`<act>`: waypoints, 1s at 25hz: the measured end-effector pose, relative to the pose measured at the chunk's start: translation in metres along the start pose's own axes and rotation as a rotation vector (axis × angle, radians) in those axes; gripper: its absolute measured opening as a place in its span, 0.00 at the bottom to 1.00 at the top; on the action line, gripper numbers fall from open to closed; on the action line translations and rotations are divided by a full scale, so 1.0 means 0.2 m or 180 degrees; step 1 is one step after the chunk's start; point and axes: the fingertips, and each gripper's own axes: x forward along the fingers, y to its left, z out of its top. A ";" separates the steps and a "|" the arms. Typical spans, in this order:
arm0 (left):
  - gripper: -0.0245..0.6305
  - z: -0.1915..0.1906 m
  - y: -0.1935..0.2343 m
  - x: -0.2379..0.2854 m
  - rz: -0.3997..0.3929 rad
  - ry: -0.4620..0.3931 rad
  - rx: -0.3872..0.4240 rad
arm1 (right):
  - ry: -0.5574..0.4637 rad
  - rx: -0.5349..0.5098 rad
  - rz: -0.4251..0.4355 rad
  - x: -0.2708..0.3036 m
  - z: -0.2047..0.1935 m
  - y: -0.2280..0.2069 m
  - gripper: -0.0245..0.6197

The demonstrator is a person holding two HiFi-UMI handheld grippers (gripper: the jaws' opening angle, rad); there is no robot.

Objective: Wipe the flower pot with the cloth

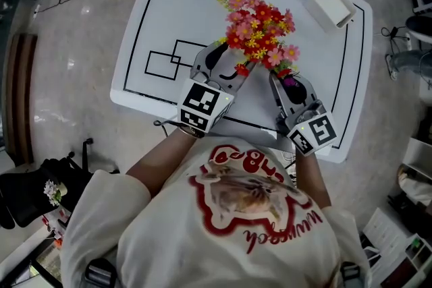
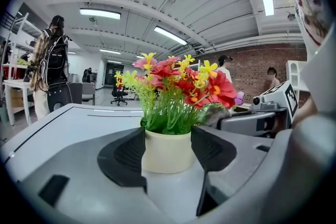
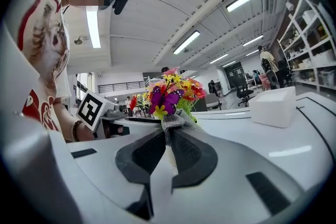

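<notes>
Jaws of the left gripper clamp the cream flower pot at frame centre, while the right gripper pinches the grey cloth beside it.

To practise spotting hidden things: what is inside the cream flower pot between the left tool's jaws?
Green stems rise from the flower pot, carrying red, pink and yellow flowers. The stems fill the mouth, so whatever they are set in, and the pot's inside, is covered.
</notes>
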 end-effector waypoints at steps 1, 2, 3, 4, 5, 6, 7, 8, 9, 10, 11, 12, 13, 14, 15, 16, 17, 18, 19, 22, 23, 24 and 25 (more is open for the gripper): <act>0.43 0.00 -0.01 0.00 -0.0015 -0.0003 -0.0003 | -0.0007 -0.0017 0.0015 0.00 0.01 0.01 0.09; 0.43 0.00 -0.01 0.00 -0.0034 -0.0004 -0.0007 | -0.0015 -0.0044 0.0036 -0.01 0.02 0.02 0.08; 0.43 0.00 -0.02 0.00 -0.0054 -0.0001 -0.0013 | -0.0021 -0.0075 0.0055 -0.02 0.02 0.03 0.08; 0.43 0.00 -0.04 0.00 -0.0071 0.0006 -0.0021 | -0.0026 -0.0102 0.0062 -0.03 0.02 0.04 0.07; 0.43 -0.01 -0.06 0.00 -0.0078 0.0013 -0.0030 | -0.0035 -0.0118 0.0053 -0.05 0.01 0.05 0.07; 0.43 -0.02 -0.07 0.00 -0.0075 0.0016 -0.0041 | -0.0055 -0.0123 0.0032 -0.07 0.01 0.05 0.06; 0.43 -0.03 -0.08 0.00 -0.0069 0.0017 -0.0053 | -0.0092 -0.0119 0.0004 -0.09 0.02 0.05 0.06; 0.43 -0.03 -0.08 0.00 -0.0068 0.0020 -0.0061 | -0.0153 -0.0104 -0.0031 -0.10 0.03 0.05 0.06; 0.43 -0.03 -0.08 -0.01 -0.0075 0.0025 -0.0064 | -0.0237 -0.0079 -0.0074 -0.12 0.06 0.05 0.06; 0.43 -0.03 -0.08 -0.01 -0.0085 0.0029 -0.0069 | -0.0333 -0.0052 -0.0124 -0.13 0.09 0.04 0.06; 0.43 -0.03 -0.08 -0.01 -0.0096 0.0032 -0.0077 | -0.0422 -0.0032 -0.0181 -0.14 0.13 0.04 0.06; 0.43 -0.03 -0.07 -0.01 -0.0106 0.0037 -0.0086 | -0.0491 -0.0027 -0.0246 -0.15 0.16 0.03 0.06; 0.43 -0.03 -0.07 0.00 -0.0115 0.0046 -0.0096 | -0.0537 -0.0036 -0.0319 -0.16 0.18 0.02 0.06; 0.43 -0.03 -0.06 0.00 -0.0124 0.0060 -0.0111 | -0.0584 -0.0041 -0.0399 -0.18 0.21 0.00 0.06; 0.43 -0.03 -0.06 0.01 -0.0131 0.0076 -0.0132 | -0.0650 -0.0032 -0.0479 -0.20 0.23 -0.01 0.06; 0.43 -0.03 -0.05 0.02 -0.0136 0.0087 -0.0161 | -0.0736 -0.0017 -0.0549 -0.22 0.27 -0.02 0.06; 0.43 -0.03 -0.04 0.02 -0.0138 0.0088 -0.0195 | -0.0839 -0.0006 -0.0606 -0.24 0.31 -0.03 0.06; 0.43 -0.02 -0.04 0.03 -0.0137 0.0083 -0.0225 | -0.0943 -0.0006 -0.0654 -0.26 0.35 -0.04 0.06; 0.43 -0.02 -0.03 0.04 -0.0136 0.0078 -0.0244 | -0.1026 -0.0024 -0.0698 -0.28 0.39 -0.05 0.06; 0.43 -0.01 -0.02 0.03 -0.0151 0.0089 -0.0256 | -0.1019 -0.0181 -0.0844 -0.31 0.46 -0.04 0.06; 0.43 -0.02 -0.02 0.03 -0.0165 0.0098 -0.0266 | -0.0956 -0.0226 -0.0901 -0.31 0.45 -0.04 0.06; 0.43 -0.01 -0.02 0.02 -0.0180 0.0106 -0.0275 | -0.0893 -0.0246 -0.0961 -0.32 0.43 -0.04 0.06; 0.43 -0.01 -0.02 0.02 -0.0198 0.0115 -0.0274 | -0.0835 -0.0238 -0.1025 -0.32 0.39 -0.04 0.06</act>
